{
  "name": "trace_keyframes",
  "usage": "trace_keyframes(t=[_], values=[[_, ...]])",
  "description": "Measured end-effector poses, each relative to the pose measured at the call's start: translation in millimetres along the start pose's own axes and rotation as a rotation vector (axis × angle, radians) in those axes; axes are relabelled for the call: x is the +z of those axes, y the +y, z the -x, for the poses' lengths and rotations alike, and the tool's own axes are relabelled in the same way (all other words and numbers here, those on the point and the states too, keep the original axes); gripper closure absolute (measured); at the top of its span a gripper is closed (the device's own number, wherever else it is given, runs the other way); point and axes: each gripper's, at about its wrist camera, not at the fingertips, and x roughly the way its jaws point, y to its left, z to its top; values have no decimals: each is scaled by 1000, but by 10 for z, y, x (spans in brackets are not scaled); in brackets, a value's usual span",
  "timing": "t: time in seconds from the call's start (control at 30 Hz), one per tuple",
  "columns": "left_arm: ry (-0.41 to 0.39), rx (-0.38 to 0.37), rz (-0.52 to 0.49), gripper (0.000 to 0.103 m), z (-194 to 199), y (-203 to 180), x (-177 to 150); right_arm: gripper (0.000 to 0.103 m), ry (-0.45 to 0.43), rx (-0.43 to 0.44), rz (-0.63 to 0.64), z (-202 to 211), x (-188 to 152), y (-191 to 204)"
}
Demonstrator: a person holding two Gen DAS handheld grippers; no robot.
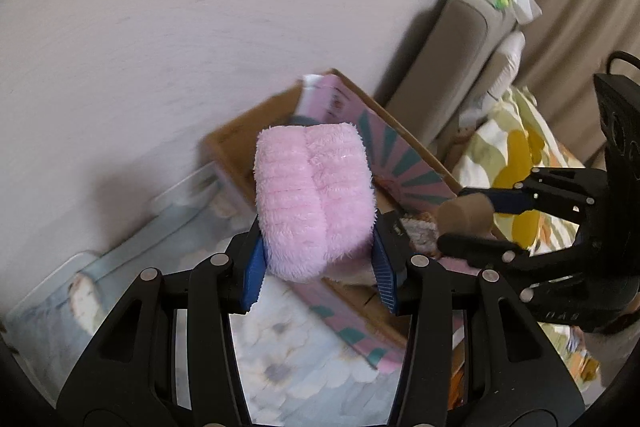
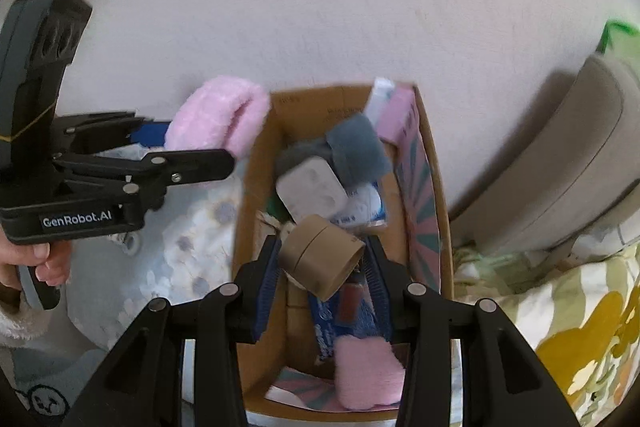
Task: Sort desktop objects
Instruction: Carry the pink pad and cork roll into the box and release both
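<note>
Left gripper (image 1: 318, 259): blue ribbed fingers (image 1: 254, 277) clamped on a pink plush roll (image 1: 314, 199), fluffy, folded double, held in the air just left of the cardboard box (image 2: 256, 187). Right gripper (image 2: 322, 267): fingers pinching a brown cardboard tape core (image 2: 320, 255), a short smooth cylinder, above the box's open top. Inside the box: grey fuzzy cloth (image 2: 358, 147), a white rounded plastic case (image 2: 310, 187), a pink plush piece (image 2: 368, 375).

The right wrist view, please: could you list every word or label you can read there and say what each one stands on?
"GenRobot.AI": white lettering on the body of the left gripper.
Print on the blue packet in the cardboard box: too blurred to read.
Marks on the box's inner wall: too faint to read.
</note>
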Motion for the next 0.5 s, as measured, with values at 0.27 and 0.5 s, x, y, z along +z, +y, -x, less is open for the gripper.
trace_keyframes(t=[0.27, 0.5], values=[[56, 4, -59, 61, -429, -333, 145, 65, 34, 0, -3, -141, -125, -166], [69, 19, -86, 61, -537, -431, 171, 65, 61, 19, -30, -228, -191, -299]])
